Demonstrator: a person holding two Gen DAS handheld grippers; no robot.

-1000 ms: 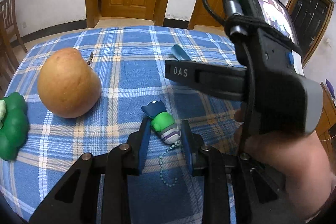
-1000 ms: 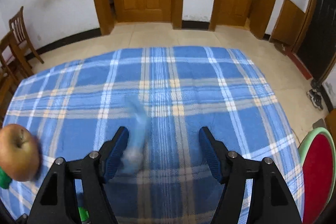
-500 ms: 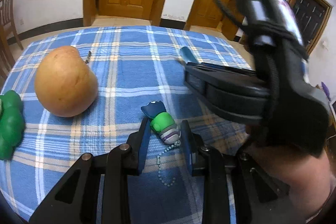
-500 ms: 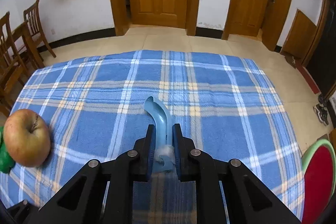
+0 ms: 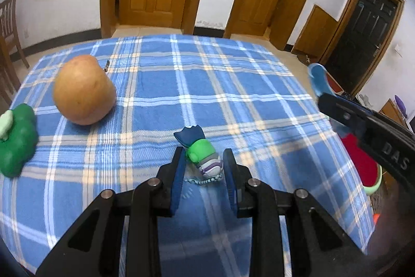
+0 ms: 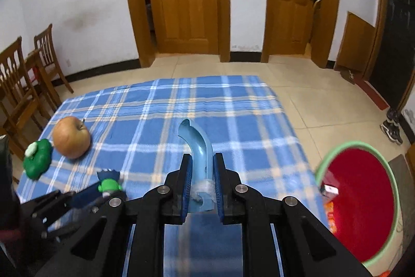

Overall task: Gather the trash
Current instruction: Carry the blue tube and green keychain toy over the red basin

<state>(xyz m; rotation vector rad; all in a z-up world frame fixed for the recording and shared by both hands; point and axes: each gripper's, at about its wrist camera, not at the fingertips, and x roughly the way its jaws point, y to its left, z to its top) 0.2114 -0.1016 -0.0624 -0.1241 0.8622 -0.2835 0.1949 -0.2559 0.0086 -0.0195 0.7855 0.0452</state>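
My right gripper point(image 6: 202, 170) is shut on a curved light-blue plastic piece point(image 6: 197, 144) and holds it above the table; that piece also shows at the right of the left wrist view point(image 5: 319, 79). My left gripper point(image 5: 203, 168) is around a small green, blue and purple toy with a bead chain point(image 5: 203, 156); its pads stand beside the toy and I cannot tell if they touch it. The toy also shows in the right wrist view point(image 6: 110, 184). A red bin with a green rim point(image 6: 359, 199) stands on the floor to the right of the table.
An apple point(image 5: 83, 90) and a green toy point(image 5: 15, 139) lie at the left of the blue plaid tablecloth point(image 5: 233, 85). Wooden chairs point(image 6: 23, 85) stand off the table's left side. The right table edge is near the bin point(image 5: 363, 162).
My right gripper closed on the blue piece, lifted it off the cloth and swung it right, toward the red bin. My left gripper stayed around the toy.
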